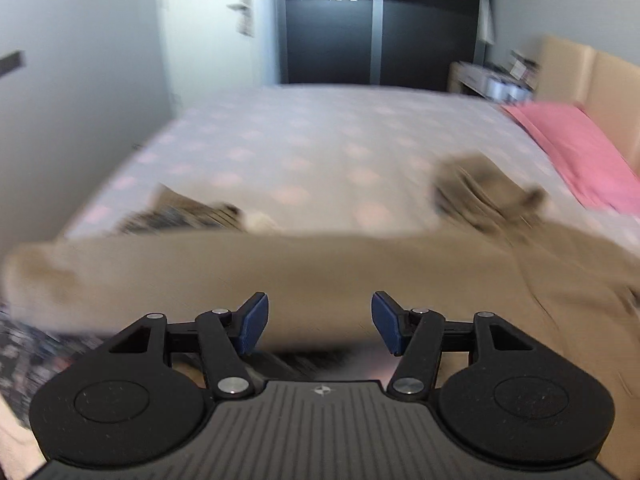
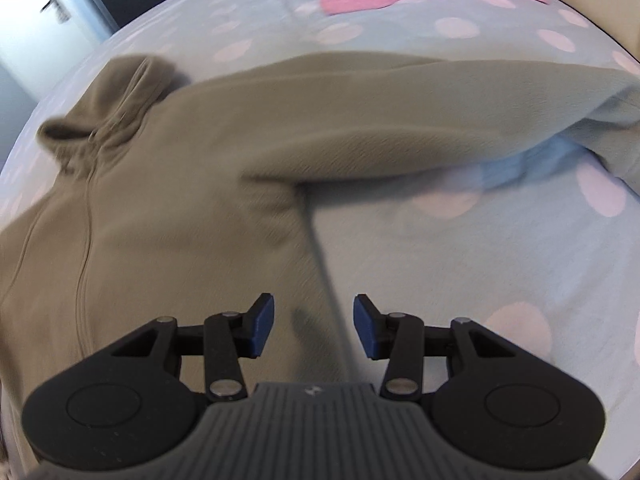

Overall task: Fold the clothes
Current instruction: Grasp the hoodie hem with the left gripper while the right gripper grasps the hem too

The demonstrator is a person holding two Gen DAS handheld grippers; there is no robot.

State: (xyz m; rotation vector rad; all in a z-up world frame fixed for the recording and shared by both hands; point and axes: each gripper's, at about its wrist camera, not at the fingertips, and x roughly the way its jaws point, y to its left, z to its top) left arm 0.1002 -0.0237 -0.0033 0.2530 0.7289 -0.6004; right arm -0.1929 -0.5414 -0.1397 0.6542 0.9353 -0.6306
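No readable text, label, brand name or number shows in either view. The only mark is a small white compass-like emblem (a sign, not lettering) on the ribbed grey body of the left gripper point(image 1: 320, 324) and likewise on the right gripper point(image 2: 314, 326).

Left wrist view: low over the bed's point(image 1: 304, 148) near edge, facing the wardrobe point(image 1: 380, 28). Right wrist view: close above the bed point(image 2: 460, 248), angled steeply down (both share the jacket point(image 1: 320, 268) point(image 2: 192, 184)).
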